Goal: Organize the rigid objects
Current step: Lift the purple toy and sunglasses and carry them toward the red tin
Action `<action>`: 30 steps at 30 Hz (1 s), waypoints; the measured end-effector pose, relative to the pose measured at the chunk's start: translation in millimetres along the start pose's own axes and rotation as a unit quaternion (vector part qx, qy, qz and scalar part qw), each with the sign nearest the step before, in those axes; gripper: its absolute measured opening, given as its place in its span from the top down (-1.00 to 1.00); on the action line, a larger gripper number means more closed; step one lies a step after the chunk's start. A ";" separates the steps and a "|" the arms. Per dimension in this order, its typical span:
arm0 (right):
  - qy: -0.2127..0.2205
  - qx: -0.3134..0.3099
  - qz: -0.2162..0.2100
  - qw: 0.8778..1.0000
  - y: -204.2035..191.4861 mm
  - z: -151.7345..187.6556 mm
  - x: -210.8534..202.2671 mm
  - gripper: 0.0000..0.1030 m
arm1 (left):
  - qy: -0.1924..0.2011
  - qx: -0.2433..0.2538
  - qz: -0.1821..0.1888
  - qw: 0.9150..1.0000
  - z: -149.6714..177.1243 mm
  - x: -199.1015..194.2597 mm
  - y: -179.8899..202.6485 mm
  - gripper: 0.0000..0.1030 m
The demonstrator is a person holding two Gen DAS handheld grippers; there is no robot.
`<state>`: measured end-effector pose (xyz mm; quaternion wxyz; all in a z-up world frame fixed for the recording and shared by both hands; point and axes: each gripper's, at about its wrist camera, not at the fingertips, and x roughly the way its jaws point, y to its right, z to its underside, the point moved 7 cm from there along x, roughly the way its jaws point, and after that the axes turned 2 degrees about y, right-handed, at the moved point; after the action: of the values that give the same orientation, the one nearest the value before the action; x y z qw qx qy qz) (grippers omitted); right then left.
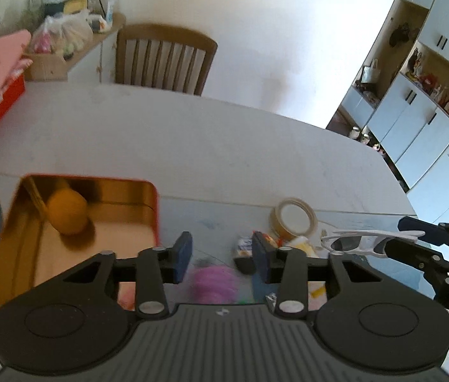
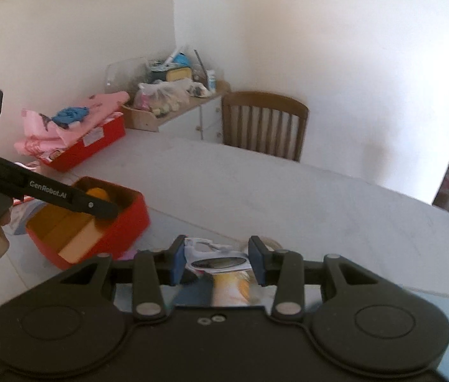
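A red tin point(image 1: 119, 191) with a gold inside lies open at the left of the white table point(image 1: 192, 133). In it sits an orange ball point(image 1: 68, 211) on a wooden stick. My left gripper point(image 1: 222, 256) hangs open just right of the tin, above a blurred purple object point(image 1: 213, 283), with nothing between its blue pads. My right gripper point(image 2: 216, 261) is shut on white sunglasses point(image 2: 214, 262) and holds them off the table. The left wrist view shows the sunglasses point(image 1: 371, 242) at the far right. In the right wrist view, the left gripper point(image 2: 109, 210) is over the tin point(image 2: 128, 222).
A tape roll point(image 1: 294, 219) and small packets point(image 1: 243, 248) lie on the mat beyond my left gripper. A wooden chair point(image 1: 163, 57) stands at the table's far side. A red box with pink cloth point(image 2: 87, 146) sits at the far left. White cabinets point(image 1: 415, 111) line the right.
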<state>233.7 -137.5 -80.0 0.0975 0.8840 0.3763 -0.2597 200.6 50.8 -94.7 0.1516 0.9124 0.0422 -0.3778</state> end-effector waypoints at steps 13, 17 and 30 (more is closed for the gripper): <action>-0.008 0.018 0.006 1.000 -5.0 2.2 5.0 0.22 | -0.061 0.084 0.024 0.994 26.7 41.2 20.5 0.01; -0.012 0.031 0.011 0.999 9.6 14.0 -3.7 0.22 | -0.081 0.108 0.006 0.991 40.6 71.7 33.0 -0.39; -0.025 0.046 0.009 0.999 41.4 34.4 -7.7 0.21 | -0.126 0.118 -0.032 0.984 76.8 106.8 41.7 -0.19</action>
<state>245.6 -183.8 -105.9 0.0684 0.8840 0.3537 -0.2978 232.6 -16.6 -210.9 0.0346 0.8671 0.0066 -0.4969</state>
